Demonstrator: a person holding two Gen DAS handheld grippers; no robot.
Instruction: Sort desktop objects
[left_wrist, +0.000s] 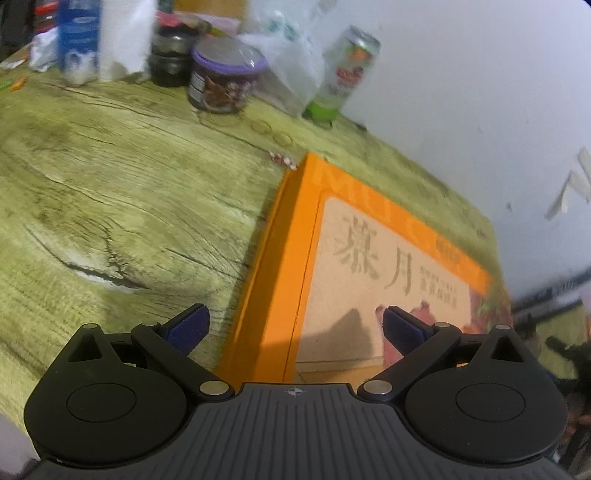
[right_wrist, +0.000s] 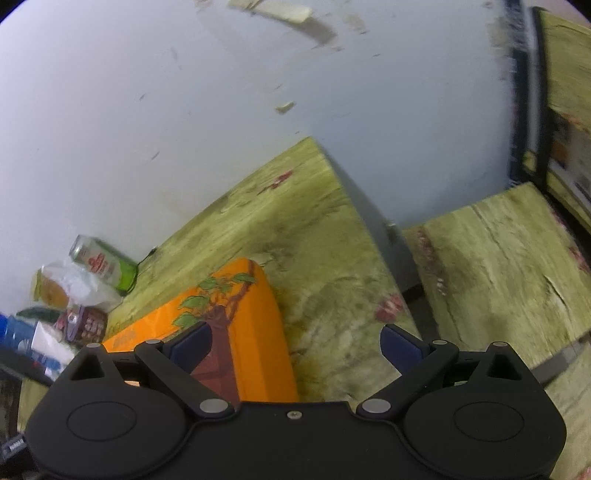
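Orange box (left_wrist: 369, 258) lid reads 月 | left claw (left_wrist: 295, 328) open, empty | right claw (right_wrist: 295, 345) open, empty

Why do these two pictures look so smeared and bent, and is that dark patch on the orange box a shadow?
Left wrist view: motion blur smears the can and jar; the dark patch on the orange box looks like a shadow, perhaps from the open left tongs. Right wrist view: fisheye curves the table edges and blurs the far clutter; the right tongs stay sharp.
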